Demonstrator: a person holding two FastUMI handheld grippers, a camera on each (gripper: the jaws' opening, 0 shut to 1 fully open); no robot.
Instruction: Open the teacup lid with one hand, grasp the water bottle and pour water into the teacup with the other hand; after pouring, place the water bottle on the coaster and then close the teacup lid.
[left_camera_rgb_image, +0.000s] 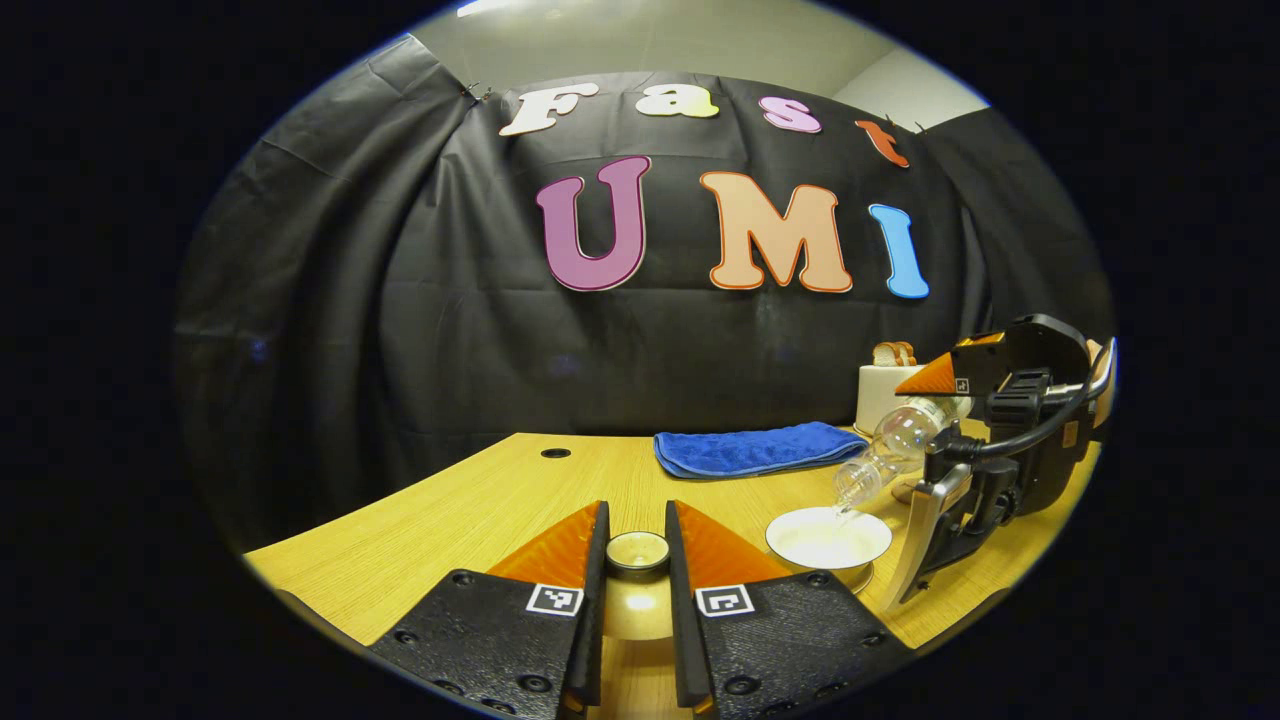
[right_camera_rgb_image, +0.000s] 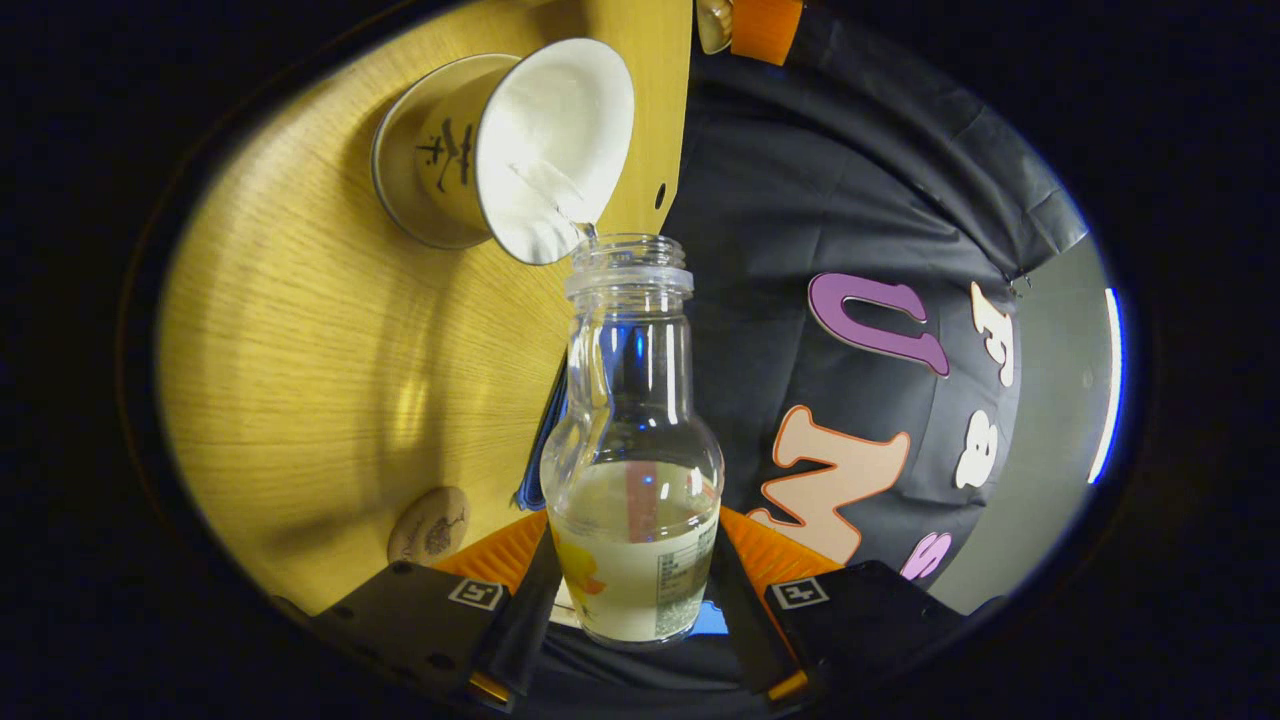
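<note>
Pouring now: right tongs (right_camera_rgb_image: 632, 590) clamped on bottle (right_camera_rgb_image: 632, 470), left tongs (left_camera_rgb_image: 637, 560) pinching lid (left_camera_rgb_image: 637, 550). Could overshoot cup (right_camera_rgb_image: 555, 150) rim and wet worktop (right_camera_rgb_image: 330, 380) if tipped further.

The left gripper (left_camera_rgb_image: 637, 560) is clamping the teacup lid (left_camera_rgb_image: 638, 552) by its knob between both fingers. Right of it, the right gripper (left_camera_rgb_image: 935, 400) is tilting the water bottle (left_camera_rgb_image: 890, 450), pouring into the open teacup (left_camera_rgb_image: 828, 540).

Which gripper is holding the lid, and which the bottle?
The left gripper clamps the teacup lid; the right gripper grips the water bottle, tipped over the teacup.
</note>
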